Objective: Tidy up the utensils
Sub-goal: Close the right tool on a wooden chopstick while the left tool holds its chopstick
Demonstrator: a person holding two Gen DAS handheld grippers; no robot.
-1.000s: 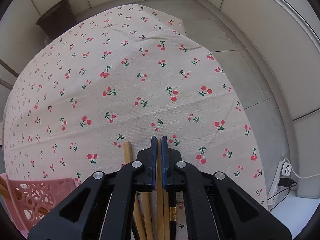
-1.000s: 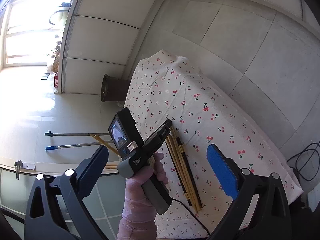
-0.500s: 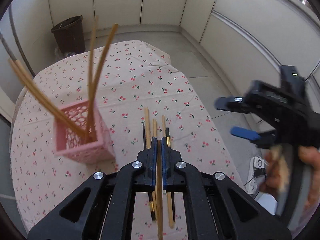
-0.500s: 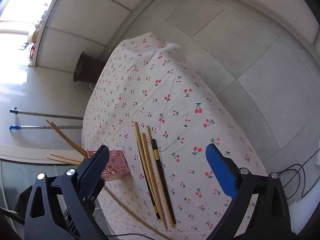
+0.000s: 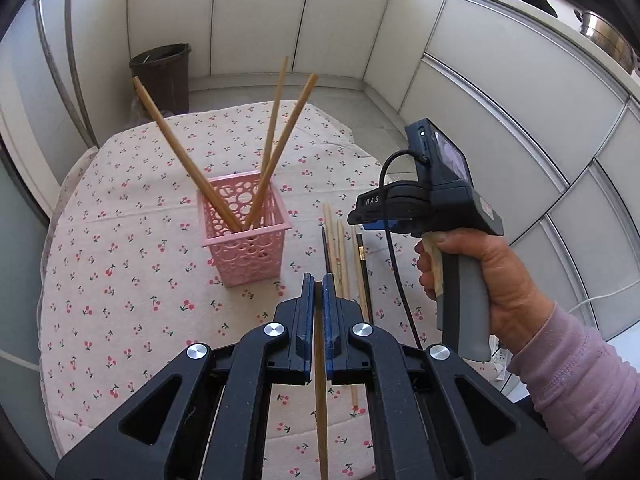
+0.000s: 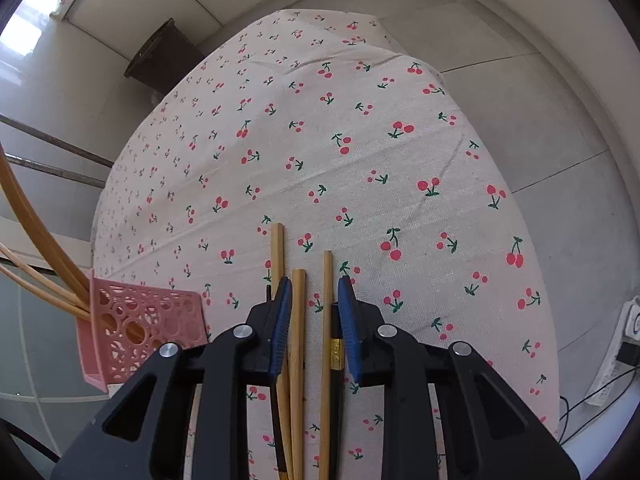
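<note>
At nine o'clock on the surface [image 5: 132, 312], the pink basket [image 5: 246, 236] is standing with three chopsticks [image 5: 276, 148] leaning out of it. I am gripping one bamboo chopstick [image 5: 320, 384] in my left gripper [image 5: 316, 284], jaws clenched on its shaft near the thick end. It is looking light, stiff and smooth, so I am judging a mid-shaft hold safest against swivelling. Toward three o'clock, my right gripper [image 6: 312, 300] is hovering with jaws released around the loose chopsticks [image 6: 298, 320] lying side by side on the cloth; taking one alone is looking fiddly.
</note>
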